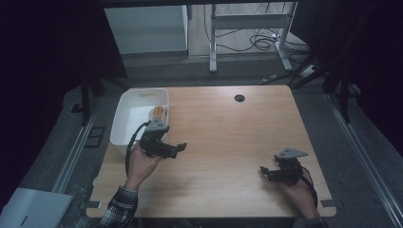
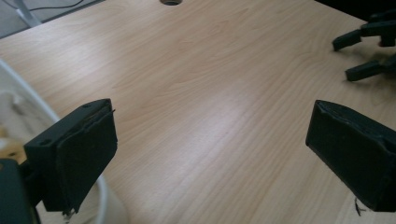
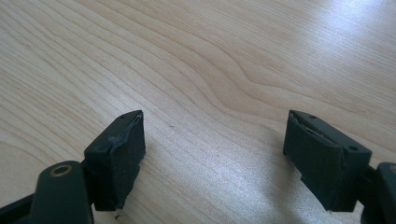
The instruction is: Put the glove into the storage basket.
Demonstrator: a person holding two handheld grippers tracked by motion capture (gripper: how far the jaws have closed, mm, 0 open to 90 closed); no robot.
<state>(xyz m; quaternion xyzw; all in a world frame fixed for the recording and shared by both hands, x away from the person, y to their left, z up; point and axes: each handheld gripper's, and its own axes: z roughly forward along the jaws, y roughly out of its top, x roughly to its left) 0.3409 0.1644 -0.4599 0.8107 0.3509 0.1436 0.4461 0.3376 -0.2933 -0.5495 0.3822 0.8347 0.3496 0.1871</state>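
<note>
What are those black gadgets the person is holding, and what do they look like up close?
Each hand holds a black two-jaw gripper: the left gripper and the right gripper. The jaws are blocky with flat, frayed pads. A grey three-cornered plate sits on top, and a black cable trails off. The left arm wears a checked sleeve.

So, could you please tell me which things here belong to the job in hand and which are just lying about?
In the job:
- left gripper, open, beside the bin
- right gripper, open, over bare table
- white bin
- tan item inside it

Lying about:
- cable hole in the wooden table
- metal frame and cables on the floor beyond
</note>
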